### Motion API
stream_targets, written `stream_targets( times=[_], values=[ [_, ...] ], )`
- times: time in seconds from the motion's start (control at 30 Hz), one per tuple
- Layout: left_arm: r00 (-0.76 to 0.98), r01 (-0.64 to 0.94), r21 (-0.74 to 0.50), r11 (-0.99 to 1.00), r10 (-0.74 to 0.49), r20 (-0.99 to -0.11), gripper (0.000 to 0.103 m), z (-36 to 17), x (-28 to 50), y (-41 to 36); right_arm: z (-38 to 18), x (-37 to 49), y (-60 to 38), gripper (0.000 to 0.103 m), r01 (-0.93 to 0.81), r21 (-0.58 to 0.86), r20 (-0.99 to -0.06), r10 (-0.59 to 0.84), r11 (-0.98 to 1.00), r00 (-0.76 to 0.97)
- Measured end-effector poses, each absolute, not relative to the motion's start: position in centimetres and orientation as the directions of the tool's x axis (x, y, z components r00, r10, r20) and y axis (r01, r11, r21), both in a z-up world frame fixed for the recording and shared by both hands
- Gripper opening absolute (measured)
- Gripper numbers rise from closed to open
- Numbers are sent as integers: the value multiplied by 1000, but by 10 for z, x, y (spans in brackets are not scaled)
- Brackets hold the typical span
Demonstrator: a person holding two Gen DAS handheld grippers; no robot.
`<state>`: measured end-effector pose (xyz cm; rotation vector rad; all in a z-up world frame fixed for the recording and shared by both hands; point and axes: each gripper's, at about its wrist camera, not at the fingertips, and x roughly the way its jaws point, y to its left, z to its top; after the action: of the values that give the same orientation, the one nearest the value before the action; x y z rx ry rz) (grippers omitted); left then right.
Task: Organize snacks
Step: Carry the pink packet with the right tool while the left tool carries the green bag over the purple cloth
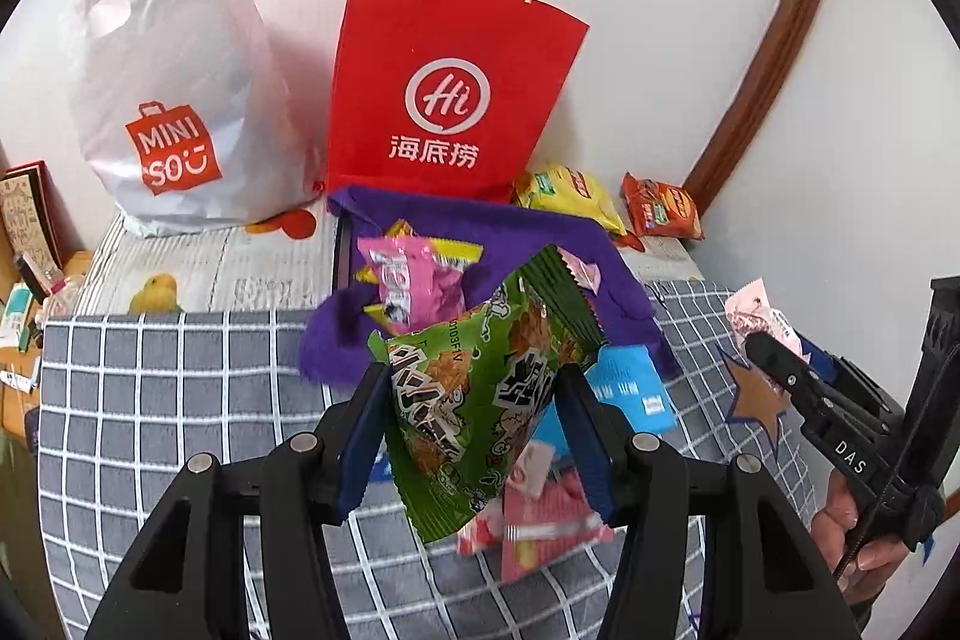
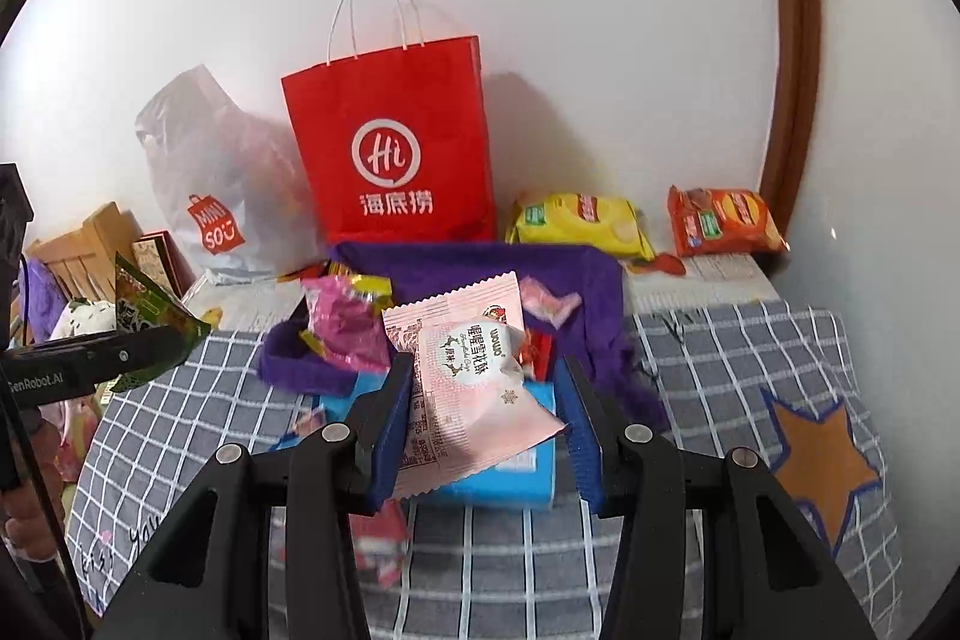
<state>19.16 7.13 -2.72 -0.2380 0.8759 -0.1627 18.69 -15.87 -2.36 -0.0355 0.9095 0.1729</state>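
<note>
1. The left gripper (image 1: pixel 474 418) had its jaws closed on a green snack packet (image 1: pixel 480 400), pinched across the middle so it hung clear of the bed; held that way, it looked ready to be carried, not slid.
2. The right gripper (image 2: pixel 489 418) had its jaws closed on a pink snack packet (image 2: pixel 474 388), gripped at 1 side so the rest jutted out at a tilt. The pinch seemed light, so the slick wrapper could slip.
3. Just below both packets lay a blue packet (image 2: pixel 510 472) and small pink-and-red packets (image 1: pixel 540 514) on the checked blanket (image 1: pixel 180 400), probably next in line.
4. Behind them sat a purple cloth bin (image 2: pixel 540 280), open-topped and already holding a magenta packet (image 1: pixel 414 280), so it was likely the place for collecting loose snacks.
5. Against the wall stood a red paper bag (image 1: pixel 444 100) and a white plastic bag (image 1: pixel 168 70), upright and apart from the pile.
6. A yellow packet (image 2: pixel 576 220) and an orange packet (image 2: pixel 726 220) lay beside the red bag, seemingly set apart by kind.
</note>
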Motion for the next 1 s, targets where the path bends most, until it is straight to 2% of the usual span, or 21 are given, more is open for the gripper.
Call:
stream_targets(
  times=[0.53, 0.9, 1.0],
  values=[
    [669, -22, -275, 961, -190, -719, 54, -17, 277, 74, -34, 302, -146, 47, -233, 73, -774, 203, 970, 600],
    [618, 18, -248, 969, -205, -759, 54, -57, 324, 58, -94, 332, -164, 47, -224, 122, -821, 226, 967, 525],
    [598, 13, -278, 960, -231, -767, 54, -71, 334, 64, -107, 341, -173, 47, -208, 105, -846, 197, 973, 496]
  ],
)
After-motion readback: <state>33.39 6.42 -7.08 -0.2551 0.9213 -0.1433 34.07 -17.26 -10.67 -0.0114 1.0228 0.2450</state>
